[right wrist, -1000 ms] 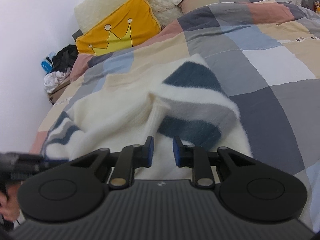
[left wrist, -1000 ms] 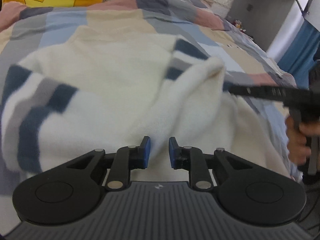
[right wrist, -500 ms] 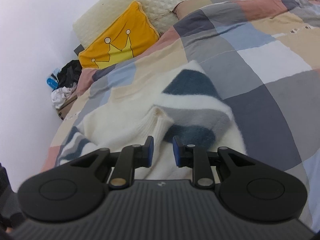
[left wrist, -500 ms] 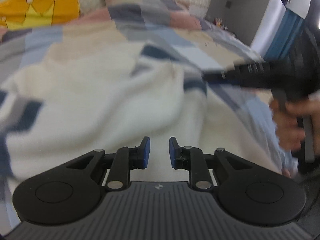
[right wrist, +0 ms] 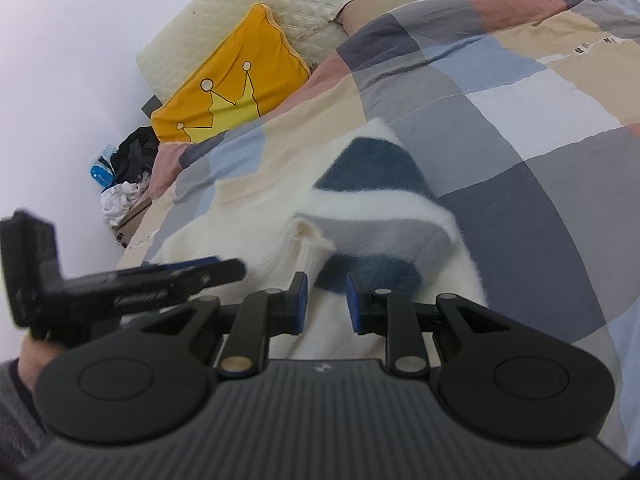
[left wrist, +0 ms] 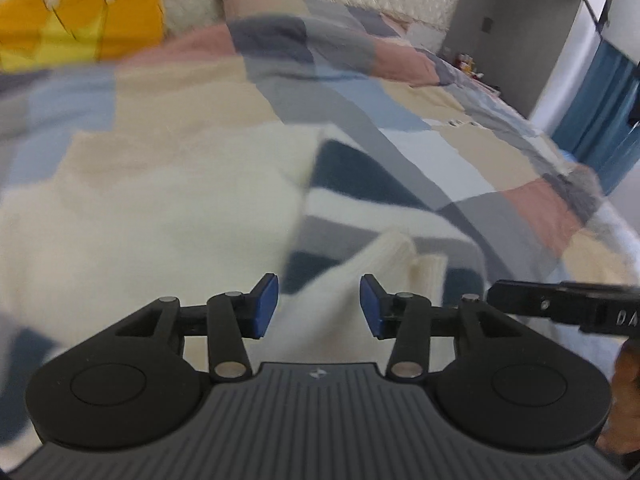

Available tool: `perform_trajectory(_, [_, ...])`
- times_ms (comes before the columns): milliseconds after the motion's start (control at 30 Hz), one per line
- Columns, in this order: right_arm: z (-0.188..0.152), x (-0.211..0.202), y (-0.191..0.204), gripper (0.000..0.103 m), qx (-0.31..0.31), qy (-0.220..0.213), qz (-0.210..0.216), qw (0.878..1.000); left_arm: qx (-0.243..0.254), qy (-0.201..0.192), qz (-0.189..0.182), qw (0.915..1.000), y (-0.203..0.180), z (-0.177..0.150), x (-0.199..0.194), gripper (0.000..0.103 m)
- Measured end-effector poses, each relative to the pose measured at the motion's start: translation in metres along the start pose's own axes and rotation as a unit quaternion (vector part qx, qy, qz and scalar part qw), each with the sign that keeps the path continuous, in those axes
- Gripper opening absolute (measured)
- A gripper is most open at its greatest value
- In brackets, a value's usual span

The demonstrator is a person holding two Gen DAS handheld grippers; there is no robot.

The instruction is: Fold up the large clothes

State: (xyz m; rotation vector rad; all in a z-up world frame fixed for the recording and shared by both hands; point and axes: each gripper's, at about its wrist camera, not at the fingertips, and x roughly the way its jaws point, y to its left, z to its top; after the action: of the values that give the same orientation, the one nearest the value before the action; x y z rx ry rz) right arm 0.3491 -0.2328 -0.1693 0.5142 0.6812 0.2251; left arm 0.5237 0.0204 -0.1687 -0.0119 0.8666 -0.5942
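Lying: a cream sweater (left wrist: 152,216) with navy and grey bands spreads over the middle and lower left of the left wrist view, on a patchwork duvet (left wrist: 460,152).
Sleeve: its ribbed cuff (left wrist: 390,256) is folded across the banded part, centre-low in that view; it also shows mid-frame in the right wrist view (right wrist: 308,248).
Left gripper: (left wrist: 319,308) jaws opening, blue pads apart, cream cloth seen between them but not pressed; released.
Right gripper: (right wrist: 323,300) at bottom centre, pads narrowly apart with cream knit showing in the gap; whether it pinches the cloth I cannot tell.
Background: a yellow crown pillow (right wrist: 228,96) at upper left against a quilted headboard (right wrist: 280,4).
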Motion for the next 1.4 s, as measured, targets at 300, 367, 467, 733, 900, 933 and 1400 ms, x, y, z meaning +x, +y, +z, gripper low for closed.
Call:
perform_trajectory(300, [0.000, 0.010, -0.011, 0.025, 0.021, 0.009, 0.002, 1.000, -0.036, -0.013, -0.033, 0.9987, 0.003, -0.013, -0.018, 0.013])
perform_trajectory(367, [0.001, 0.007, -0.010, 0.025, 0.019, 0.004, 0.004, 1.000, -0.035, -0.031, -0.040, 0.9981, -0.008, -0.019, -0.036, 0.009])
perform_trajectory(467, [0.002, 0.002, -0.011, 0.025, 0.020, -0.007, 0.006, 1.000, -0.018, -0.058, -0.034, 0.9976, -0.031, -0.032, -0.066, 0.009])
perform_trajectory(733, [0.004, -0.011, -0.016, 0.025, 0.034, -0.016, 0.013, 0.999, -0.006, -0.053, 0.001, 0.9986, -0.083, -0.104, -0.110, 0.009])
perform_trajectory(900, [-0.001, -0.013, -0.010, 0.025, 0.026, 0.000, 0.028, 0.999, -0.012, -0.061, 0.038, 0.9973, -0.096, -0.152, -0.119, 0.009])
perform_trajectory(933, [-0.003, -0.012, -0.010, 0.025, 0.025, 0.003, 0.031, 0.999, -0.019, -0.066, 0.042, 0.9968, -0.096, -0.159, -0.118, 0.009])
perform_trajectory(1400, [-0.046, 0.001, 0.013, 0.026, 0.023, 0.088, 0.094, 0.991, -0.156, -0.143, -0.003, 0.9773, -0.066, -0.197, -0.151, 0.052])
